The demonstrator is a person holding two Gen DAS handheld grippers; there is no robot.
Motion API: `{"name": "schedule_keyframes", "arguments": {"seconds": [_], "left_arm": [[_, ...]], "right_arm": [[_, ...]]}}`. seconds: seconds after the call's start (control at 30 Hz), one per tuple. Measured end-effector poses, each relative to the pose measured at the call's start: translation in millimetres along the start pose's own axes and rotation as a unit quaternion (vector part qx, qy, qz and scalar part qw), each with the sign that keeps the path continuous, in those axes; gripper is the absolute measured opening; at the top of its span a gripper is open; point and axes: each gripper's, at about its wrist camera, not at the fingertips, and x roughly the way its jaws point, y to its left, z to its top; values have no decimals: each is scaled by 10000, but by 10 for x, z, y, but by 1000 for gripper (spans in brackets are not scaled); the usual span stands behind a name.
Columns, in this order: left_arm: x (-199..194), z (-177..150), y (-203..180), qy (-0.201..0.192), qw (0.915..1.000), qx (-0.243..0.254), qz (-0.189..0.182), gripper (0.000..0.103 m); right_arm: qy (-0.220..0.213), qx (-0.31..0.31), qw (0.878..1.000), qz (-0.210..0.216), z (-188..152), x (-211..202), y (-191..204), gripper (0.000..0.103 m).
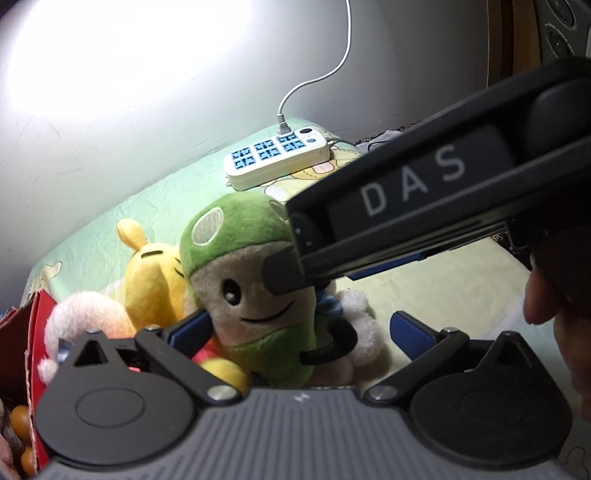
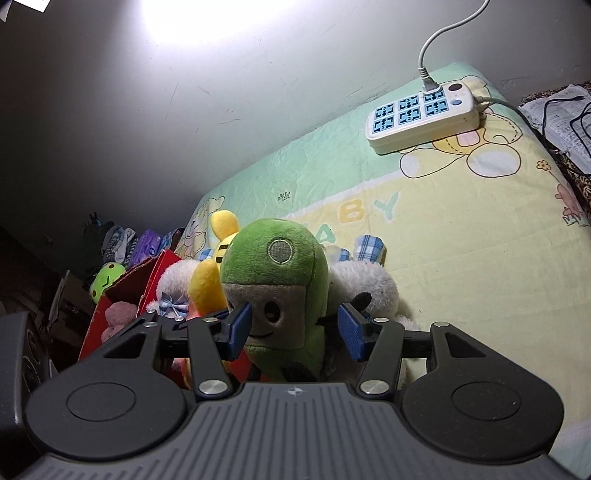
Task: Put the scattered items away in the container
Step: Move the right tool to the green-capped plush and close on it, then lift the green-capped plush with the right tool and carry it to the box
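Green-capped plush (grey face), yellow plush — red box.

A white power strip with blue-faced sockets lies on the bed sheet, close to the wall. One grey-white cable is plugged into its far end and climbs the wall in a curve; another cord leaves the strip's right end. The sheet is pale green along the wall and pale yellow nearer, printed with cartoon bears and the word BABY. The wall is grey-white, scuffed, with a bright glare high up. Past the bed's right edge lies printed paper with a dark wire across it. At far left, in shadow, sits a heap of folded cloth.
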Motion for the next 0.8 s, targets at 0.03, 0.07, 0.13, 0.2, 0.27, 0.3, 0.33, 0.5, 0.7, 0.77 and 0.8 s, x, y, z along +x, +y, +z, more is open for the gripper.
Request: {"name": "schedule_keyframes", "arguments": {"seconds": [0.03,0.07,0.13,0.2,0.27,0.3,0.33,0.5,0.7,0.77,0.8], "left_arm": [[26,1,18,7,10000,2,17,102],[51,2,34,13,10000,9,44,102],[100,11,57,2,10000,30,95,102],[143,26,71,-14,9999,55,123,102],[191,38,79,-19,9999,76,151,102],[208,39,78,-30,9998,105,176,102],[226,36,74,-51,9996,140,220,102],[281,17,66,-73,9989,212,402,102],[187,-16,125,-90,9997,75,222,102],[197,-41,103,-60,9996,167,237,102],[200,-55,81,-35,9994,234,251,102]], "right_arm": [[16,9,10000,45,10,32,-5,57],[27,25,9999,104,21,64,-10,61],[91,14,9997,225,36,130,-9,67],[148,-58,9994,295,48,193,9,69],[55,-165,9995,270,60,221,34,69],[27,-201,9994,272,65,230,42,69],[18,-218,9993,287,76,247,40,69],[40,-66,9993,373,94,292,-37,69],[99,208,9980,594,85,214,-165,51],[45,271,9977,618,74,159,-194,49],[13,288,9977,619,72,122,-211,49]]}}
